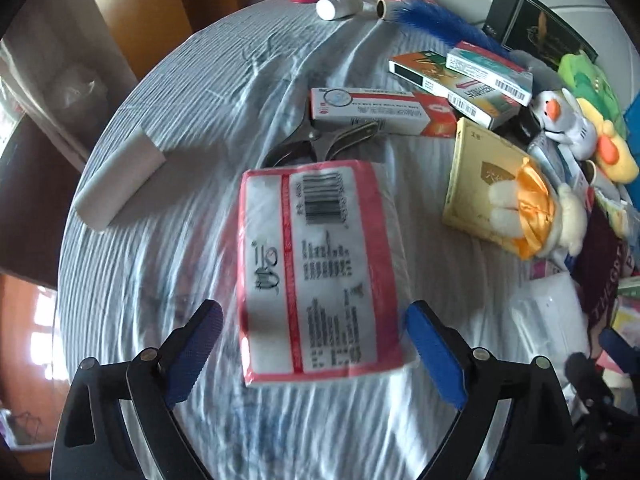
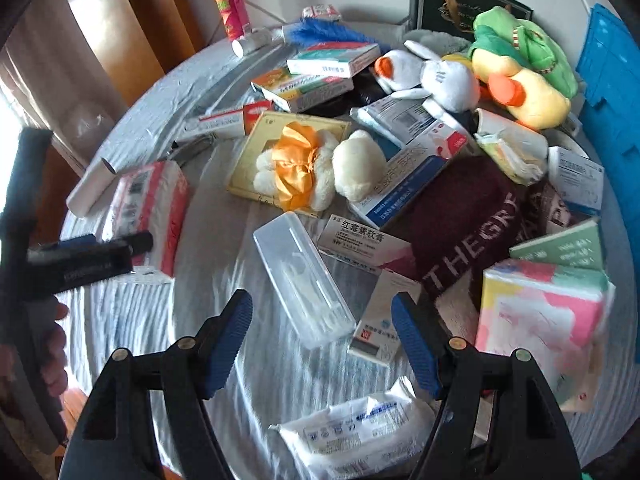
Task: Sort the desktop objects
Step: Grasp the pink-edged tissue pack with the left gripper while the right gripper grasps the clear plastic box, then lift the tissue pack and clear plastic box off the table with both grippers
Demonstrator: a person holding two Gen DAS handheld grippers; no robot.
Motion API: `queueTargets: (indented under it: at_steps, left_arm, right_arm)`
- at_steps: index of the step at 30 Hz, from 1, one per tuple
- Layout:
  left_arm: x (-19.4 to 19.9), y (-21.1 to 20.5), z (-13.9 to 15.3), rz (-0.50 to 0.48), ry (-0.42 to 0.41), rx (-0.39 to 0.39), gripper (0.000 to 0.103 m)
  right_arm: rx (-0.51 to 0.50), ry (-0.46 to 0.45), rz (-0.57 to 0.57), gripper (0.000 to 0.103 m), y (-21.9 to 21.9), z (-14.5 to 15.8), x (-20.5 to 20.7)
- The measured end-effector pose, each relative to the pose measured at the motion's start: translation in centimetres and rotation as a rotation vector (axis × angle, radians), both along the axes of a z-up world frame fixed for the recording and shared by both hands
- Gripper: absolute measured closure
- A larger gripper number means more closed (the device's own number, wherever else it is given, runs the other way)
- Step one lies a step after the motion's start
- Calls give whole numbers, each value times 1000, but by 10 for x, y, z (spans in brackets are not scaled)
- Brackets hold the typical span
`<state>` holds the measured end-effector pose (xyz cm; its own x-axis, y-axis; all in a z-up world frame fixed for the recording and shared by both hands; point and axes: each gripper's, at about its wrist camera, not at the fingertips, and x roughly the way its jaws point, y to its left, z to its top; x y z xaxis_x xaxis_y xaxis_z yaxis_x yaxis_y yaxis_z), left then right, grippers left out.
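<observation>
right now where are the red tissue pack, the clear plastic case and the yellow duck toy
red tissue pack [image 1: 316, 268]: left wrist view, on its white printed label below the barcode
clear plastic case [image 2: 302, 278]: right wrist view, on the middle of its lid
yellow duck toy [image 2: 532, 92]: right wrist view, on its yellow body

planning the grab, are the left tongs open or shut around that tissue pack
Open. The left tongs stand wide apart, one blue pad on each side of the tissue pack, with visible gaps, so neither pad touches it.

"THEGR" in pale letters on maroon cloth [image 2: 460, 232], "红霉素软膏" on white ointment box [image 2: 360, 236], barcode on tissue pack [image 1: 316, 272]
</observation>
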<state>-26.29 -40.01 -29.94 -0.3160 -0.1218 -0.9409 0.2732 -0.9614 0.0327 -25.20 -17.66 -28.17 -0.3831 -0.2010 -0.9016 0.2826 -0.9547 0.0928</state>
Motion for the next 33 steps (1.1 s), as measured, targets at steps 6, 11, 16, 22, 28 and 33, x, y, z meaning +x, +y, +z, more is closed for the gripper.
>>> queueTargets:
  at_steps: [6,11,16,22,28,33]
  left_arm:
    - [-13,-3,-14,28,-28,52,2]
    - [-19,12,-21,-4,-36,-66,13]
    - [-13,9,-19,-12,-26,-56,14]
    - [-10,5,-23,-7,-29,-52,12]
    - [-9,6,-25,2,-20,-65,12]
    - [0,10,-22,-5,-3,-60,14]
  right_arm:
    - [23,-22,25,31,-9,-16,-12]
    - [43,-40,46,31,-17,-29,-23]
    - [40,-45,61,65,-23,-30,-24]
    - [27,-51,86,65,-31,-30,-24]
    - [9,-55,74,64,-28,-32,-25]
    - [12,-84,65,59,-25,-43,-24]
